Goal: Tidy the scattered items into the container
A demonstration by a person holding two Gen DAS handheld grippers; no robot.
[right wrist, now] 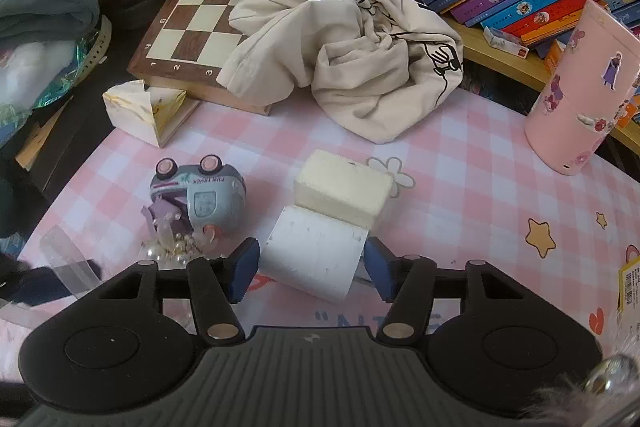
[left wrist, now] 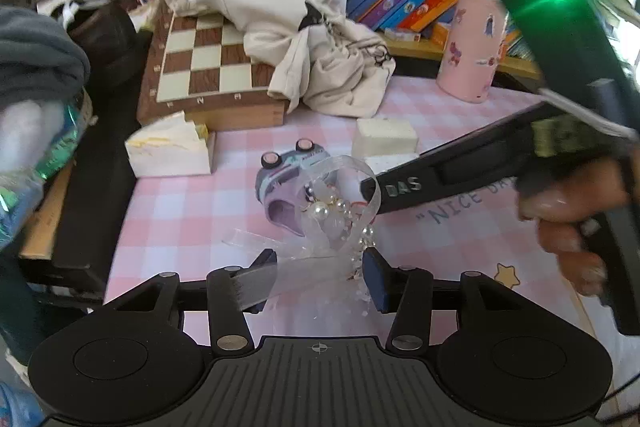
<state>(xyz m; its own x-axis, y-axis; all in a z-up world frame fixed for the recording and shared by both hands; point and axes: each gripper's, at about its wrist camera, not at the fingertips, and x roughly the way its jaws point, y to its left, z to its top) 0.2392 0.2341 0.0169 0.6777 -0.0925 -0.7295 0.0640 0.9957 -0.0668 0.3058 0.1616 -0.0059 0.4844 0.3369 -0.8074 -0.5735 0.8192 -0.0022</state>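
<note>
the left gripper (left wrist: 320,267) stands part open around a clear ribbon bow with pearls (left wrist: 340,203), pads not visibly pressing, and the right gripper (right wrist: 310,267) straddles a white block (right wrist: 316,255), its pads just beside the sides, so i judge nothing is gripped. beyond lie the toy car (right wrist: 200,195) lettered "fun truck", a cream block (right wrist: 344,189) and the mat (right wrist: 460,187) reading "nice". the pink cylinder (right wrist: 580,95), maybe the container, stands well apart, so the tidying looks barely begun.
</note>
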